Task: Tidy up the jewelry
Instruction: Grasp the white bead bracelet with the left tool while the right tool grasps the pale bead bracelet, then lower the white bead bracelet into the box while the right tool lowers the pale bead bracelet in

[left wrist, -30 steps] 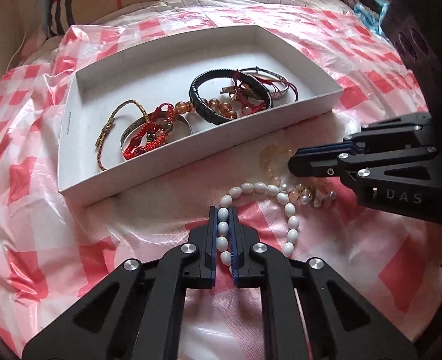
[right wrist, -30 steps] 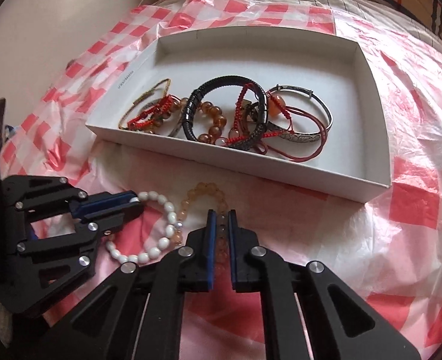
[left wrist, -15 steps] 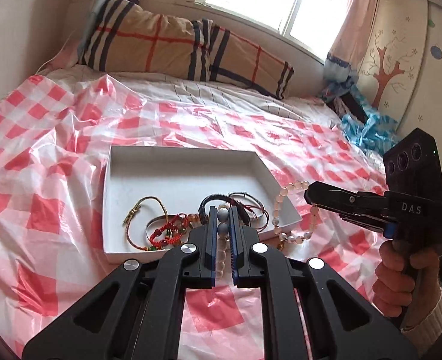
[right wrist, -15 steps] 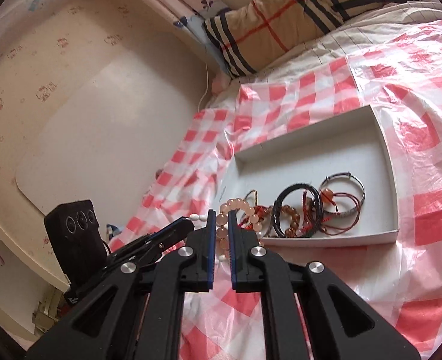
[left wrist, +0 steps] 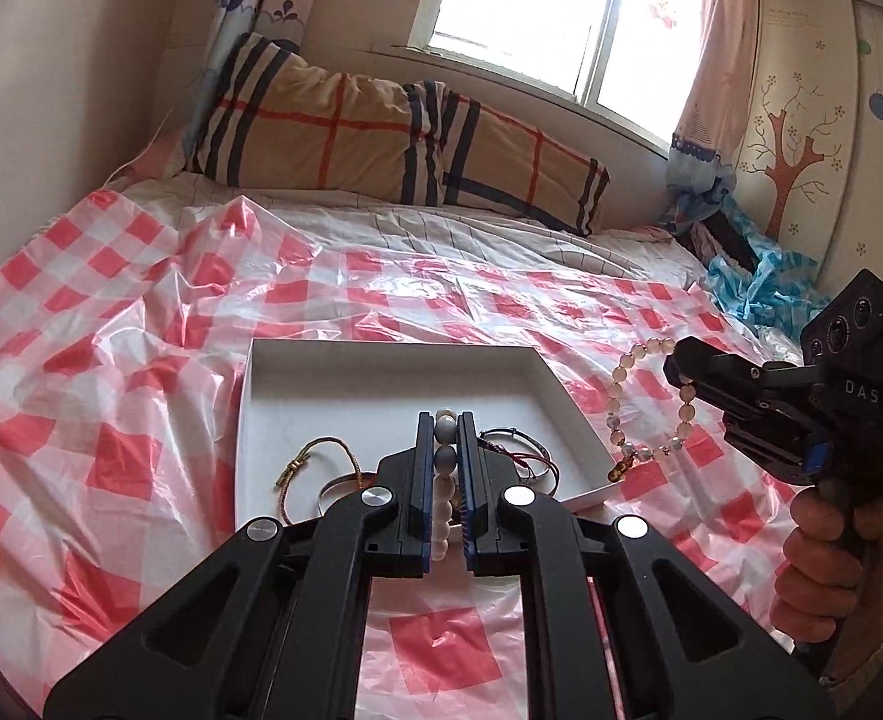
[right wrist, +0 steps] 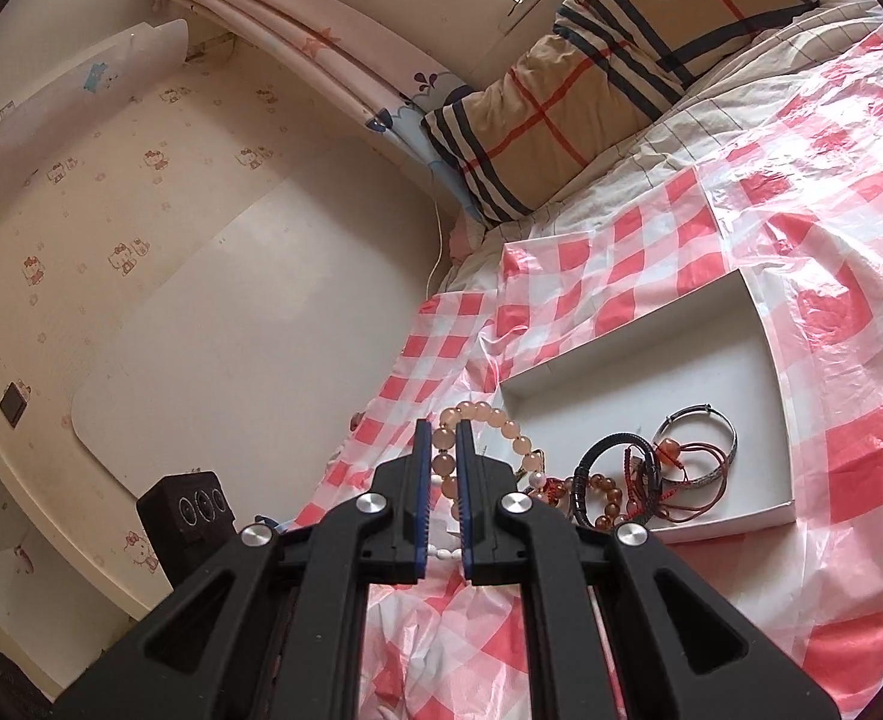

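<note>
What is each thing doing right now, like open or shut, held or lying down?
left gripper: shut on white bead bracelet, lifted
right gripper: shut on peach bead bracelet, hanging
white box: open, lidless
black bracelet: lying in box
silver bangle: lying in box

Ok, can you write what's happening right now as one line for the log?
left claw: shut on white bead bracelet | right claw: shut on peach bead bracelet | both held above checkered sheet | white box: other bracelets inside

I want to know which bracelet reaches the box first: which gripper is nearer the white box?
Left. The left gripper holds its white bead bracelet over the white box's near edge; the right gripper hangs its peach bead bracelet just off the box's right side.
</note>
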Tool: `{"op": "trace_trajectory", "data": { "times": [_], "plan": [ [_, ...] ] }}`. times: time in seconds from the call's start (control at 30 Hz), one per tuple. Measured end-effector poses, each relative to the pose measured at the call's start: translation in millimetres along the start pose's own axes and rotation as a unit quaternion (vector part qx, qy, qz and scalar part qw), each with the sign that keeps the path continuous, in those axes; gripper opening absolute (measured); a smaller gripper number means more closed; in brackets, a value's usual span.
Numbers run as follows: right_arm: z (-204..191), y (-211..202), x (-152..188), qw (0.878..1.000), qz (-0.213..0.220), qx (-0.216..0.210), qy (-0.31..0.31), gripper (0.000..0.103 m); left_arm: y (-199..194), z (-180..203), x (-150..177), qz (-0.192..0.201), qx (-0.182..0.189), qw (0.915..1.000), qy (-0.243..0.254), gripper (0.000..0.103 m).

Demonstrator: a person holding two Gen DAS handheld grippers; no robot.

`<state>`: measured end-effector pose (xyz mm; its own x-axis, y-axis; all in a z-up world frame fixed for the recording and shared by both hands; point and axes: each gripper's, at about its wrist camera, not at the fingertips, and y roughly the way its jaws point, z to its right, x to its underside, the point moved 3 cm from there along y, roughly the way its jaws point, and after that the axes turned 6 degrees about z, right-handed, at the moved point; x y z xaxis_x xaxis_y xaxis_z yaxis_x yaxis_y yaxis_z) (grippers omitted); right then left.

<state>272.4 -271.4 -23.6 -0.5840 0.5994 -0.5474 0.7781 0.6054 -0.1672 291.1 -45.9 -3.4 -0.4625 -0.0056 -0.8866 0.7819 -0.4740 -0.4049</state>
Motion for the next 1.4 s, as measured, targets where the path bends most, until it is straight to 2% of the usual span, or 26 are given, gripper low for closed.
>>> {"op": "trace_trajectory", "data": {
  "times": [0.3,0.77,1.4],
  "plan": [
    [-2,2,2,1.0,0.001,-0.005,0.001,0.009,2,9,-3,0.011,-0.003,0.9998,0.018,0.007],
    [-1,13,3,1.0,0.0,-0.003,0.008,0.009,8,12,-5,0.015,-0.006,0.9997,0.019,0.007],
    [18,36,5,0.999,0.001,0.028,0.018,0.009,41,9,-1,0.001,-0.017,0.9998,0.015,0.007]
  ]
}}
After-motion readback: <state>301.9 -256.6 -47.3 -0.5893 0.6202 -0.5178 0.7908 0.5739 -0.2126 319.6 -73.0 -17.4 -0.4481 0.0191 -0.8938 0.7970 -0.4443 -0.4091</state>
